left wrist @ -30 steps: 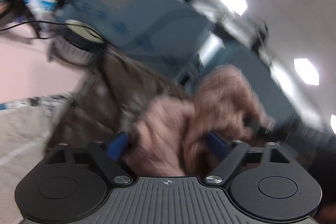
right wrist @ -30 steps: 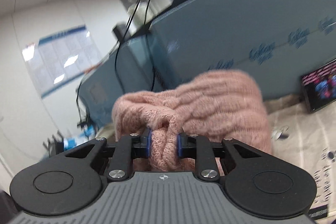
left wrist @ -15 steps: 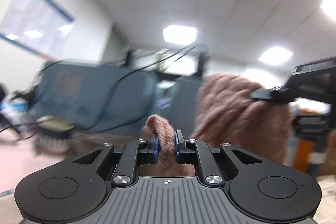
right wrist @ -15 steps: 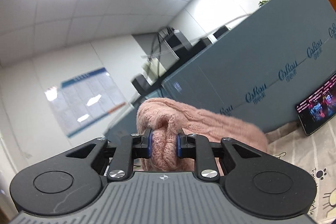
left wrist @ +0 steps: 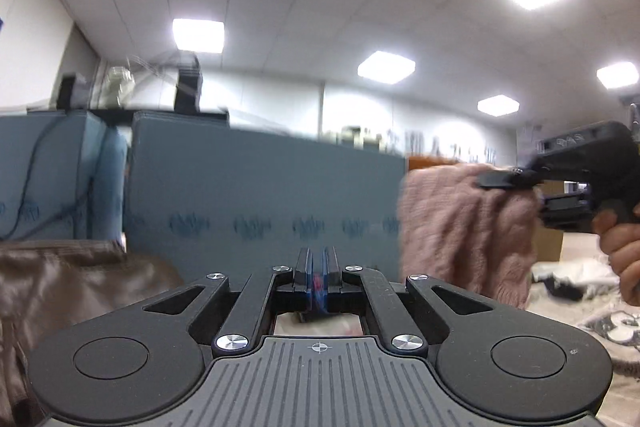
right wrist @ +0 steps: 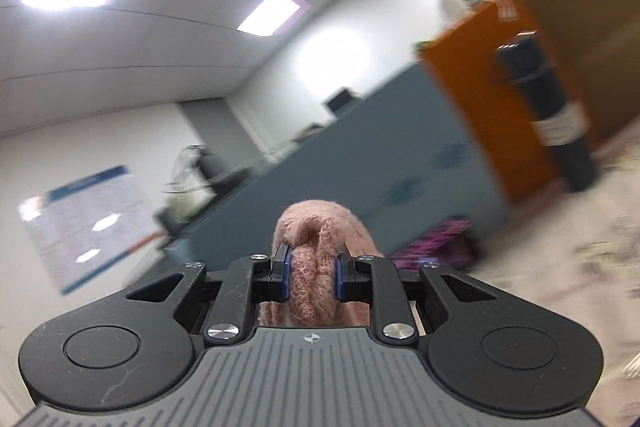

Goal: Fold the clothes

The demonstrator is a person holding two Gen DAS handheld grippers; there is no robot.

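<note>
A pink knitted sweater (right wrist: 312,259) is bunched between the pads of my right gripper (right wrist: 313,277), which is shut on it and held high. In the left wrist view the same sweater (left wrist: 464,227) hangs at the right from the right gripper (left wrist: 508,181), held by a hand. My left gripper (left wrist: 318,277) is shut, its fingers almost touching; only a thin sliver of something shows between the pads, and I cannot tell what. It is well left of the hanging sweater.
A brown leather garment (left wrist: 60,291) lies at the lower left. Blue-grey office partitions (left wrist: 260,203) stand behind. A patterned table cover (right wrist: 592,239) lies at the right, with a dark bottle (right wrist: 556,123) and an orange cabinet (right wrist: 484,91) beyond.
My left gripper held a fold of the pink sweater half a second ago; that fold no longer shows in its jaws. Both grippers have swung apart, and the right one has turned rightward.
</note>
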